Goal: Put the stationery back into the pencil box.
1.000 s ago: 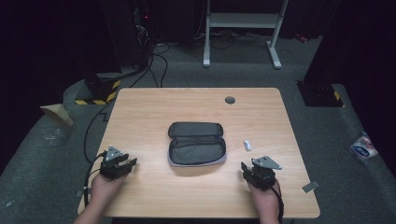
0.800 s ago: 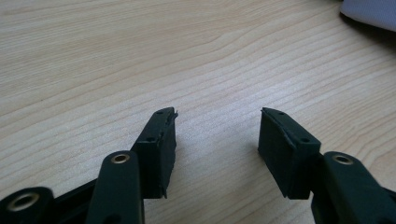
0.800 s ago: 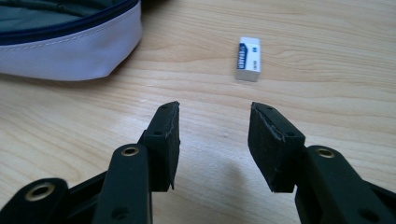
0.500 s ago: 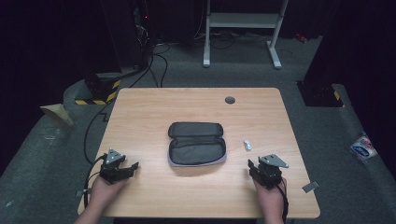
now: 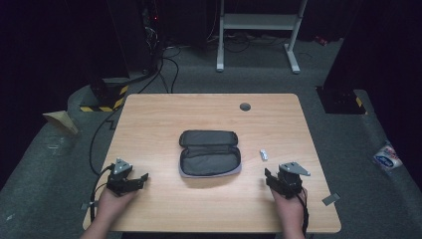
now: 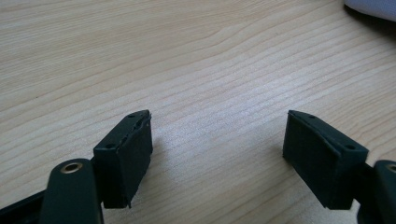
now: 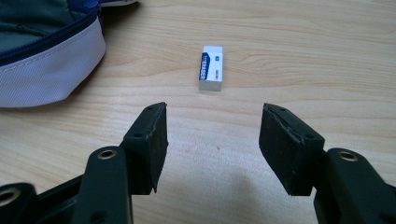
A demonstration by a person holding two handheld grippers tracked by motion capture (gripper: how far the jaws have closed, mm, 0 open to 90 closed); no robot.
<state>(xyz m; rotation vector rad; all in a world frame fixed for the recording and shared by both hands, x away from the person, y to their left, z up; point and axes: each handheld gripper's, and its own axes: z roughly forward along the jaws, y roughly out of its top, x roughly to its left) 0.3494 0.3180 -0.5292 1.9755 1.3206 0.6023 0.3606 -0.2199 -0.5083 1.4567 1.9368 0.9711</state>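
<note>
Both grippers' fingers have just spread, empty; right gripper (image 7: 212,149) should go straight for the eraser (image 7: 211,67) at upper centre, squaring up before pinching.

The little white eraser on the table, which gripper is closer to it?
The right gripper. The eraser lies just ahead of its open jaws, not touched. The left gripper sits at the table's other side, with the open pencil case between it and the eraser.

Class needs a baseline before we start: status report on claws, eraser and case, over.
Both claws, left and right, just opened, empty. Eraser lies ahead of right claw, beside open pencil case. Nothing between claw and eraser.
</note>
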